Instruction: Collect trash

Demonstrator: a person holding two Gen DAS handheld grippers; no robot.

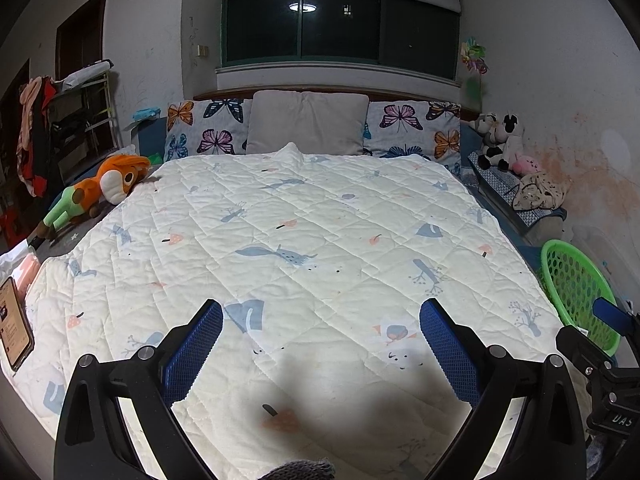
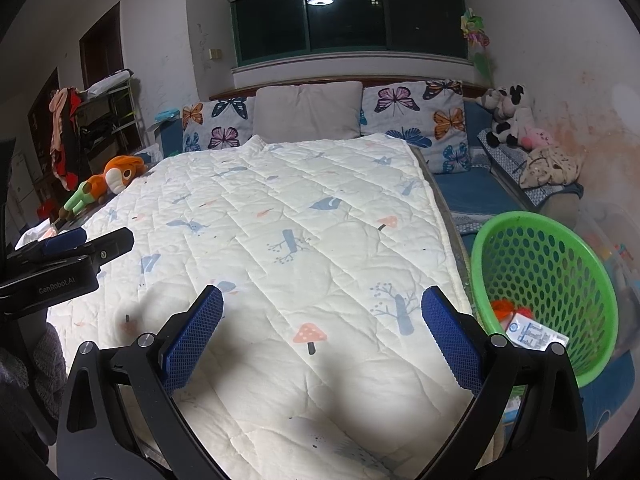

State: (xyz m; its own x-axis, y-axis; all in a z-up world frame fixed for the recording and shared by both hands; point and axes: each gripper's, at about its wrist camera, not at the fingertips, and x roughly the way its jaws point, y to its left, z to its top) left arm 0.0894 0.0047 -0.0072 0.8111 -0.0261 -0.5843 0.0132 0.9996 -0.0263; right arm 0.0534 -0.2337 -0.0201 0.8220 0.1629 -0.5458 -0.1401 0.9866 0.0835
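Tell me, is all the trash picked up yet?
Mostly, it seems. Done: the green basket beside the bed already holds a white packet and something orange. In hand: nothing; the left tool and right tool are both open and empty above the quilt. Left: no loose trash shows on the quilt. A phone lies at its left edge, but that isn't trash.

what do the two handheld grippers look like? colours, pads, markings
Both match: black plastic frames, two angled fingers with blue mesh-textured pads and silver pivot bolts. The left gripper shows white "GenRobot.AI" lettering on its body in the right wrist view; the right gripper shows partial lettering, roughly "DAS", in the left wrist view. No cables visible. Grey knit fabric, possibly a sleeve.
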